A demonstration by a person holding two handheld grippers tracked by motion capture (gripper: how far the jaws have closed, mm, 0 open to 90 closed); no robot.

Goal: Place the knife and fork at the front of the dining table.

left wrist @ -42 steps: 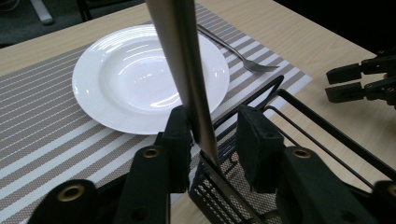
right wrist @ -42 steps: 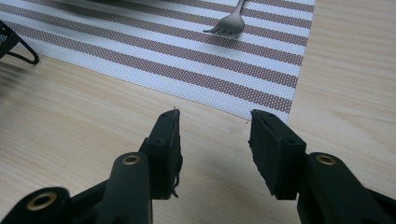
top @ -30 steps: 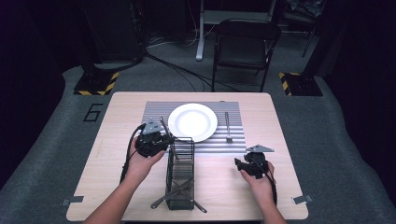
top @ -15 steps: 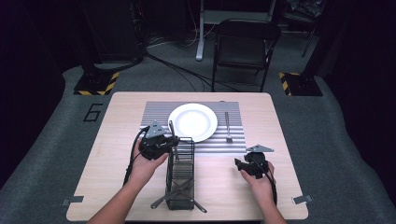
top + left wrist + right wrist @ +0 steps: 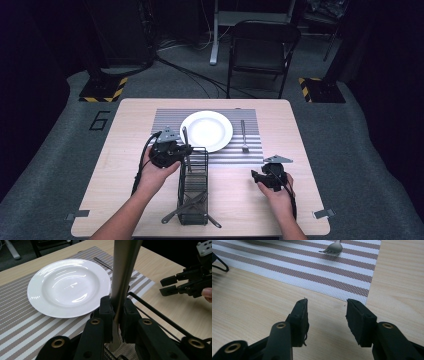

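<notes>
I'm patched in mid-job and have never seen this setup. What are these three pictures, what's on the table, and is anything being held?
No robot arm here: a person holds a two-jaw gripper in each hand. The high view looks down on the table from above the person's side. The other two pictures come from cameras riding on each gripper, looking along its black jaws.

On a striped placemat lie a white plate and, to its right, a fork. A black wire caddy stands on the bare wood nearer the person.

The left gripper is shut on a metal utensil, held upright over the caddy's far end, beside the plate; I cannot tell which kind. The right gripper is open and holds nothing, low over the wood near the placemat's corner.
</notes>
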